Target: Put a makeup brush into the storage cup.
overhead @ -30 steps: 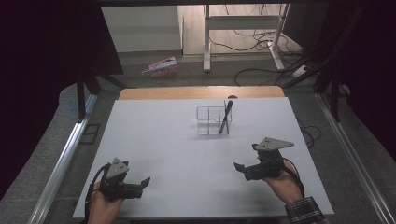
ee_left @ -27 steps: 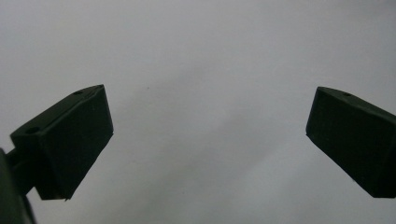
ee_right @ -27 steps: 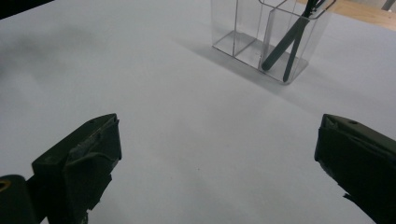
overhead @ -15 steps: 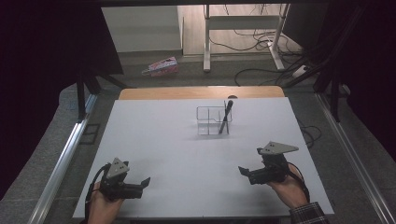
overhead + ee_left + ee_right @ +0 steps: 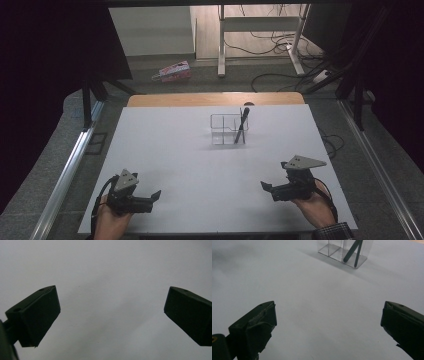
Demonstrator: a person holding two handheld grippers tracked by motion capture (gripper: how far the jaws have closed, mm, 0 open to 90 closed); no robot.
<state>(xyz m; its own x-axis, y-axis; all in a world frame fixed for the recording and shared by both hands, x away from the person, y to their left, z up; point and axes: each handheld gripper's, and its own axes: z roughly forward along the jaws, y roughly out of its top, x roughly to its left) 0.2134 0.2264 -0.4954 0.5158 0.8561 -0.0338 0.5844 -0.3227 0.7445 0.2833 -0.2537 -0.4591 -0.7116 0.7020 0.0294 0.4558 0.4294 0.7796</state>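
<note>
Basically both grippers idle near the front edge of the white bench [image 5: 200, 150]. Left gripper [image 5: 152, 197] at front left, held by the left hand [image 5: 111, 220], fingers [image 5: 37, 317] spread wide, nothing between them, just bare bench surface in the left gripper view. Right gripper [image 5: 267, 189] at front right, in the right hand [image 5: 314, 205], grey plate on top, fingers [image 5: 254, 327] also released, gripping nothing. Clear divided holder [image 5: 227, 129] stands upright toward the back of the bench, around the middle, well apart from both grippers. Two dark pens [image 5: 241, 125] lean tilted in its right compartment; the left compartment looks bare. Right gripper view has the holder [image 5: 344, 251] far ahead at top, pens [image 5: 353, 251] inside. Pink packet [image 5: 172, 71] on the floor beyond the bench.
</note>
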